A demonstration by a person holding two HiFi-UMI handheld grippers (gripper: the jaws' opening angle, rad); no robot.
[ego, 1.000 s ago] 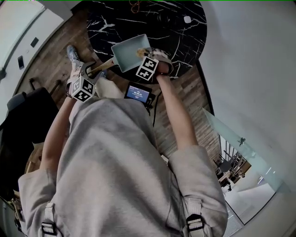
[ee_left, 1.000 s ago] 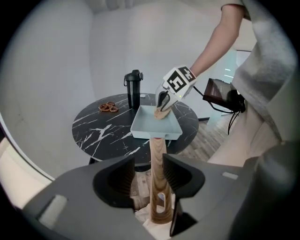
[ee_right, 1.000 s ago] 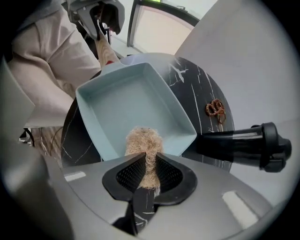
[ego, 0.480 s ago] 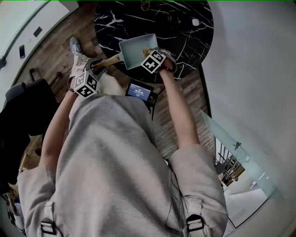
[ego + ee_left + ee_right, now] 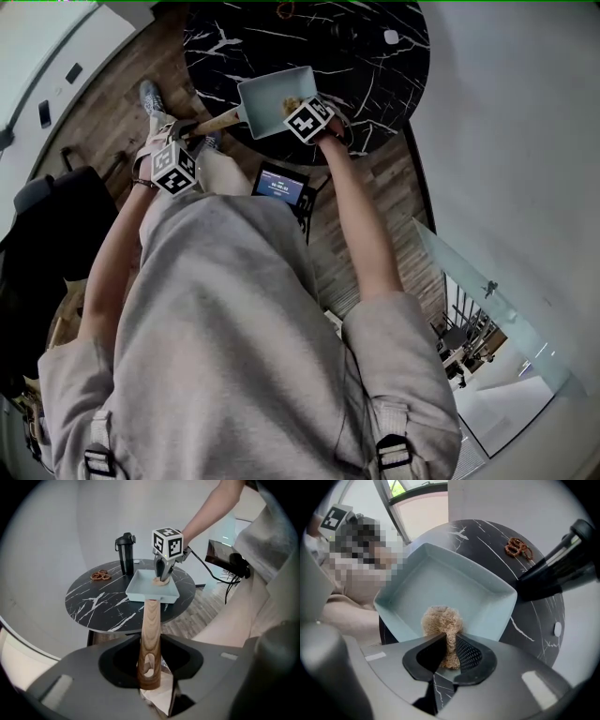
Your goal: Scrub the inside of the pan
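Pan (image 5: pixel 272 98) on counter (image 5: pixel 375 66) near edge; left claw (image 5: pixel 150 657), jaws just closing, pinches wooden handle (image 5: pixel 151 630); right claw (image 5: pixel 449 651) pinches scrubber (image 5: pixel 441 619) inside it.

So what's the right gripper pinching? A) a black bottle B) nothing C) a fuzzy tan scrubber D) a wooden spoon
C: in the right gripper view, the right gripper has its jaws closed on a tan scrubber inside the pale blue pan.
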